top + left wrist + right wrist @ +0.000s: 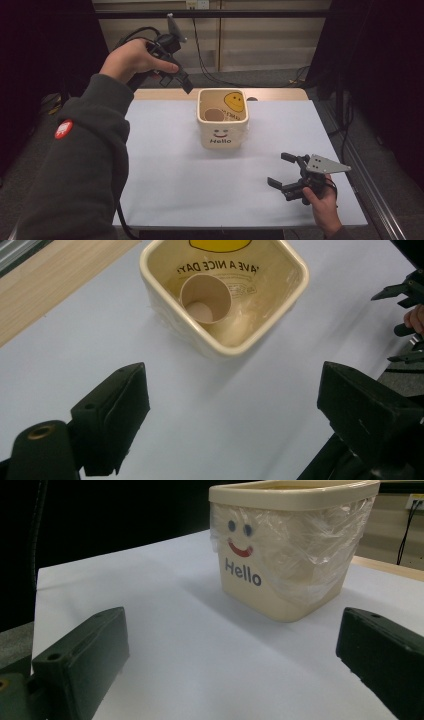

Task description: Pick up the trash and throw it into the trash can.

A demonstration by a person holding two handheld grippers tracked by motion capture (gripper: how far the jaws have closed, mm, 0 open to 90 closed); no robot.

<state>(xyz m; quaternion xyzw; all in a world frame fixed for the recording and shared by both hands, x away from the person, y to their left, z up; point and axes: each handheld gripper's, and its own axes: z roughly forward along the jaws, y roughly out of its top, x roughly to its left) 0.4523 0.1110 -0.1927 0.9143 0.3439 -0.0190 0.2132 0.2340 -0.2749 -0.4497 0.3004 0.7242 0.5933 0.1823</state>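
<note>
A cream square bin [222, 131] with a smiley face and "Hello" on its front stands at the middle back of the white sheet. A clear plastic liner [300, 560] hangs over its sides. A brown paper cup [205, 299] lies inside it [225, 342], its mouth facing up toward the camera. My left gripper [183, 80] is held high above the bin's back-left corner, open and empty, looking down into it. My right gripper [280, 170] rests low near the sheet's front right, open and empty, facing the bin [280, 570].
The white sheet [200, 180] covers most of a wooden table [150, 94], whose bare strip shows at the back. Cables trail on the floor behind. A dark frame rail [370, 190] runs along the right side.
</note>
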